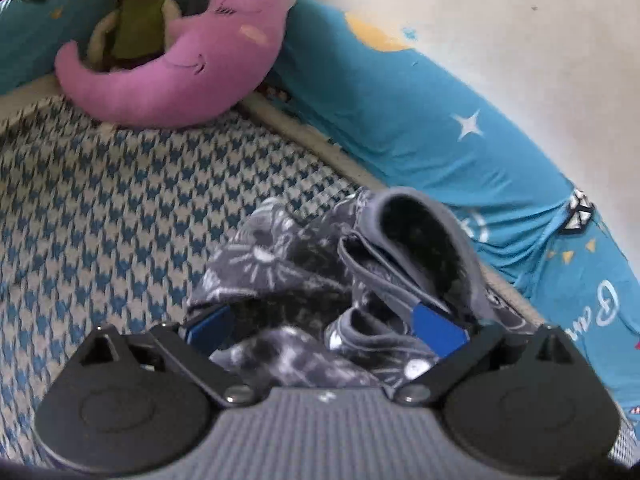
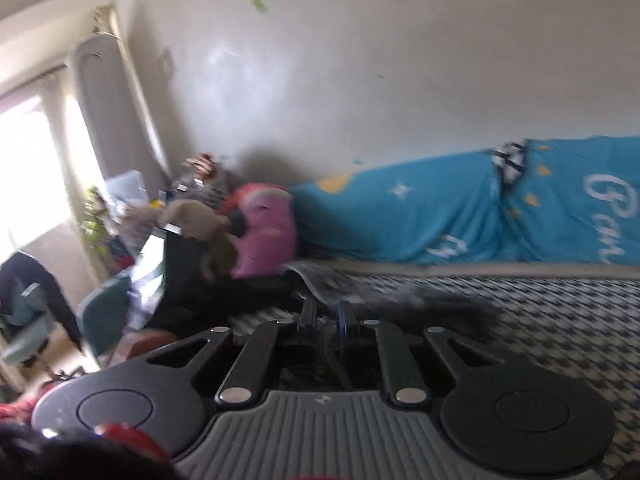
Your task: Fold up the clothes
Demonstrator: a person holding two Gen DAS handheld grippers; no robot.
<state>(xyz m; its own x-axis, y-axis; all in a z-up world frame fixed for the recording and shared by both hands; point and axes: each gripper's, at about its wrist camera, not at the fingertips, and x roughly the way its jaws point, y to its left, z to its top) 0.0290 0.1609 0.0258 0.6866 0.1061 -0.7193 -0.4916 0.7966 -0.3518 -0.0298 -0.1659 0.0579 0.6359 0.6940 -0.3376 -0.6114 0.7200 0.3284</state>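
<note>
A dark grey patterned garment (image 1: pixel 316 276) lies bunched on a bed (image 1: pixel 100 208) covered in blue-and-white houndstooth cloth, directly in front of the left claw (image 1: pixel 324 326), whose blue-padded fingers (image 1: pixel 438 326) stand wide apart with folds of the fabric heaped between them. In the right wrist view the right claw (image 2: pixel 326 316) has its fingers drawn close together, pinching a blurred dark edge of the same garment (image 2: pixel 420 300) just above the bed. A pink moon-shaped plush (image 1: pixel 180 64) sits at the far left, and a turquoise blanket (image 1: pixel 400 112) runs along the white wall (image 2: pixel 400 72).
</note>
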